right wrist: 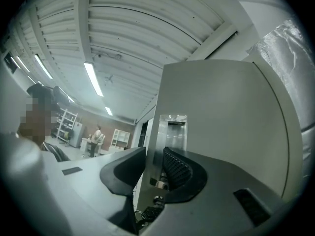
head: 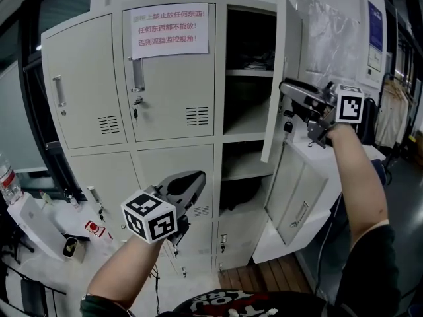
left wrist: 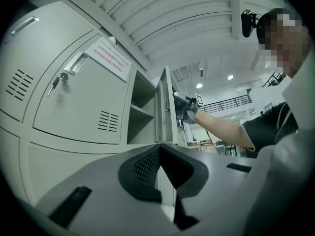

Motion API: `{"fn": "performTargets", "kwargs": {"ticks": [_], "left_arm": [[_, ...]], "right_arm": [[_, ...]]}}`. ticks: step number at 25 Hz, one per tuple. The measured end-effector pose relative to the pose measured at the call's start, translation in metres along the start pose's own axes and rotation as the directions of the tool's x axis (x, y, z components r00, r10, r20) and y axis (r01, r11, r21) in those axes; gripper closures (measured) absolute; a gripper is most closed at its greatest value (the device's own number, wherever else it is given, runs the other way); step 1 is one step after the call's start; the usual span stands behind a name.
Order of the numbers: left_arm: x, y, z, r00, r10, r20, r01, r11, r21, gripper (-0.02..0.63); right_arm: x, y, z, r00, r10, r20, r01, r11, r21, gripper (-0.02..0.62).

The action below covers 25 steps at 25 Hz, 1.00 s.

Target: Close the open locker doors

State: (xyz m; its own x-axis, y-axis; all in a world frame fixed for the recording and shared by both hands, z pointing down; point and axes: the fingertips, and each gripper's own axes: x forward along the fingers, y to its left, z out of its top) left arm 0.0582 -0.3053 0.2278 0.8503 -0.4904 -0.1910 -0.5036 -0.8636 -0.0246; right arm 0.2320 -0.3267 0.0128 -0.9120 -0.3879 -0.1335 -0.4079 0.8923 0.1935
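Observation:
The grey locker bank (head: pixel 86 84) has two doors standing open in its right column. My right gripper (head: pixel 285 90) is shut on the free edge of the upper open door (head: pixel 283 58), about halfway down it. In the right gripper view the door's edge (right wrist: pixel 170 132) sits between the two pads, with the door panel (right wrist: pixel 226 112) to the right. The lower open door (head: pixel 299 193) swings out below, untouched. My left gripper (head: pixel 196 179) hangs shut and holds nothing, in front of the lower middle locker. The left gripper view looks up past the gripper (left wrist: pixel 158 150) at the upper door (left wrist: pixel 165 107) and the right gripper (left wrist: pixel 184 107).
A paper notice (head: pixel 170 28) is taped to the closed upper middle door, with keys in its lock (head: pixel 137 102). A white table (head: pixel 316 152) stands behind the open doors at the right. Loose clutter (head: pixel 69 243) lies at the lower left. A person (right wrist: pixel 97 139) stands far back in the room.

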Motion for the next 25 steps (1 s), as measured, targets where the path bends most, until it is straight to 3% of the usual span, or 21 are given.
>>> {"fn": "performTargets", "kwargs": {"ticks": [11, 25], "left_arm": [[-0.018, 0.02, -0.004, 1.0, 0.023, -0.006, -0.023, 1.0, -0.007, 0.603], [-0.046, 0.044, -0.001, 0.998, 0.066, -0.008, -0.066, 0.998, 0.002, 0.603]], "right_arm": [[0.037, -0.017, -0.009, 0.999, -0.044, -0.013, 0.044, 0.999, 0.001, 0.476], [0.075, -0.06, -0.024, 0.971, -0.234, -0.054, 0.234, 0.972, -0.009, 0.5]]}}
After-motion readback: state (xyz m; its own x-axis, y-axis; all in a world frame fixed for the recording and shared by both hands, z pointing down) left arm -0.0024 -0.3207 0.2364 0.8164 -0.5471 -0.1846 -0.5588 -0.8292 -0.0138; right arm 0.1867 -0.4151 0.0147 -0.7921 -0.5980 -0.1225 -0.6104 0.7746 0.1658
